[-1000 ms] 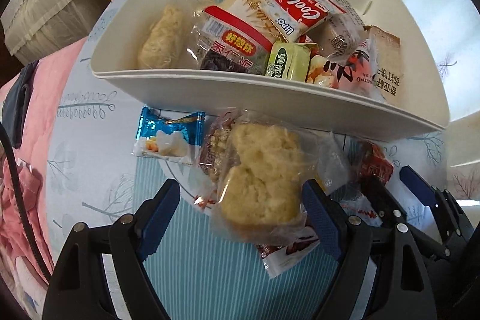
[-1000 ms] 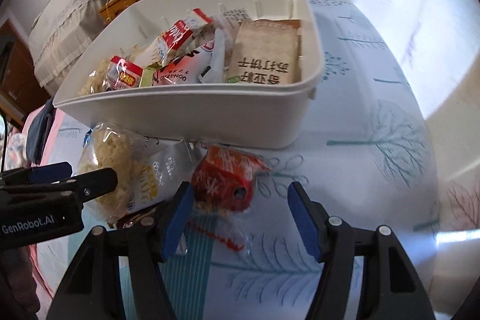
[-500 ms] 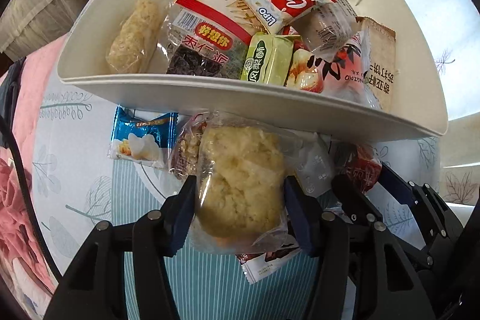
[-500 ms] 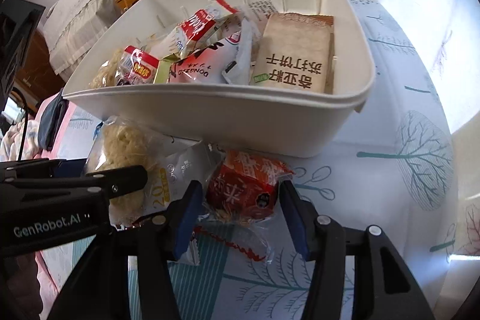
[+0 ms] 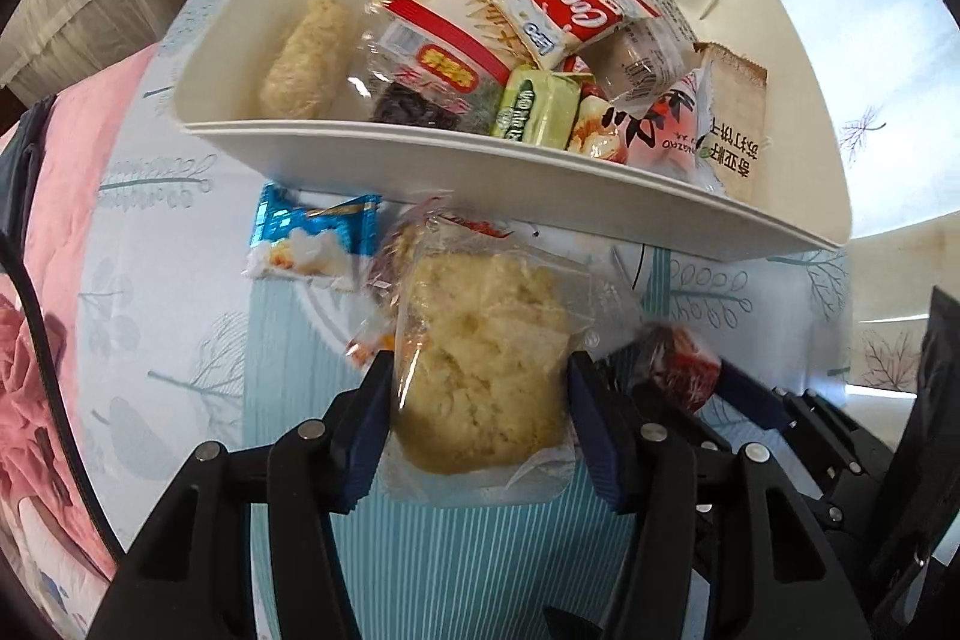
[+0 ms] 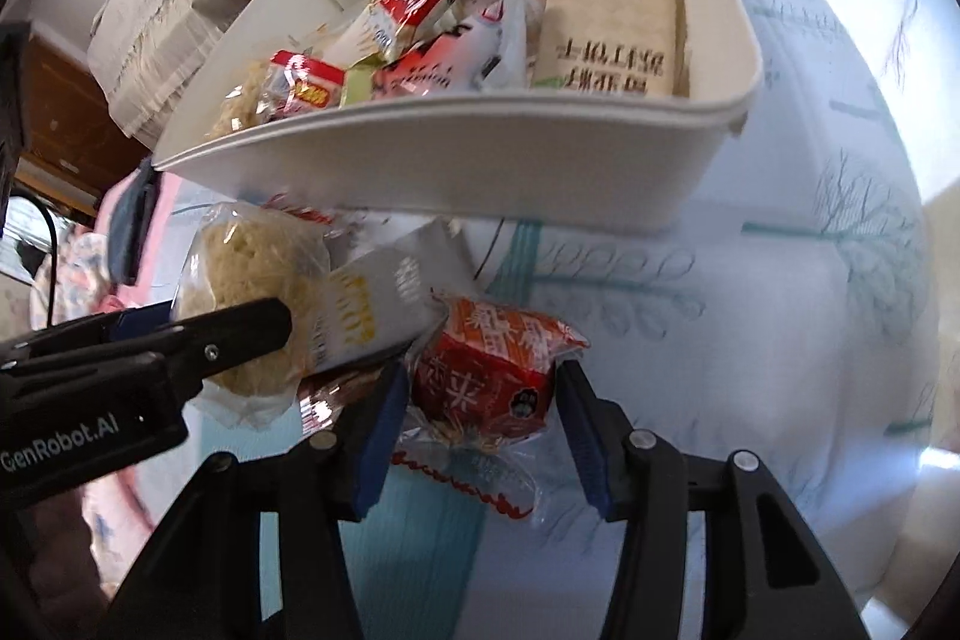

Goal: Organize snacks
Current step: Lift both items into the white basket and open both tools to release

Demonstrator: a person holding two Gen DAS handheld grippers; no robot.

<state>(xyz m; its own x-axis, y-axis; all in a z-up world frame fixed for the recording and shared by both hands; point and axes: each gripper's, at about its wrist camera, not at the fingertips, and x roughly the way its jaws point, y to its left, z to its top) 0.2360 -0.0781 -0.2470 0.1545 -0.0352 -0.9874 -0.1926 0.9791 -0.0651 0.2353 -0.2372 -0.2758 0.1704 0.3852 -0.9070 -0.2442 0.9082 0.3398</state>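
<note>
We are holding the left gripper (image 5: 480, 400) clamped on a clear bag of pale crumbly cake (image 5: 480, 370), just in front of the white bin (image 5: 420, 172). We are gripping a red snack packet (image 6: 486, 370) in the right gripper (image 6: 480, 400), also near the bin's front wall. A blue packet (image 5: 312, 238) is lying on the bedsheet (image 5: 180, 340) beside the bin, which is holding many other snacks.
</note>
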